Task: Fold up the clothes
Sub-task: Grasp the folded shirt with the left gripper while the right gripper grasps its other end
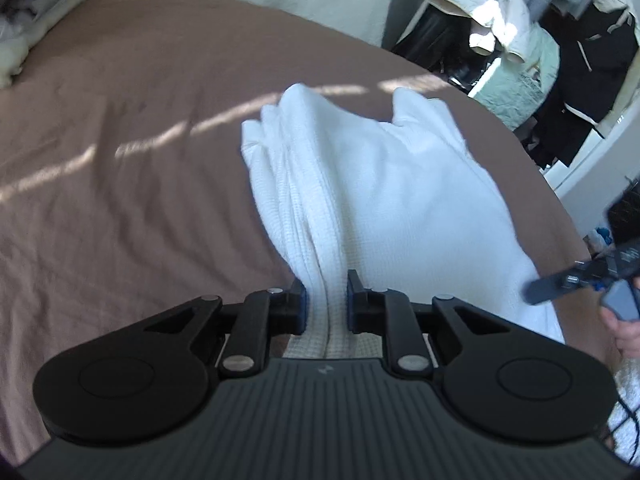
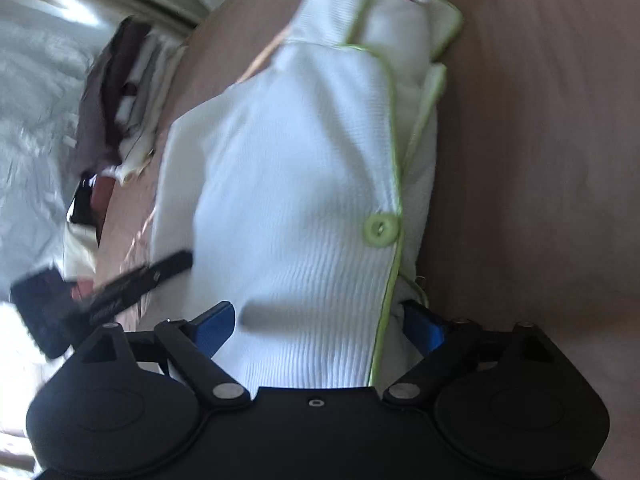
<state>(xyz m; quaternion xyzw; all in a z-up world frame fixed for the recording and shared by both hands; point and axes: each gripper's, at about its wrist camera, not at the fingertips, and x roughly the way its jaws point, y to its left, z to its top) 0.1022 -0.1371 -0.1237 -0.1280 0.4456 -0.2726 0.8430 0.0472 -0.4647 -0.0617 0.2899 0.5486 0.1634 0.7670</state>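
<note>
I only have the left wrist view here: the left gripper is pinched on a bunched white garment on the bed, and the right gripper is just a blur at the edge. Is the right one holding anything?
Observer: No. In the right wrist view the right gripper stands wide open, with the white garment lying between its pads, not clamped.
Operator: Which part of the garment is it over?
Observer: The front opening. A lime-green button sits just ahead of it.
Operator: Any trim? It looks plain white to me.
Observer: Yes, thin green piping runs along the front edge and up to the collar.
</note>
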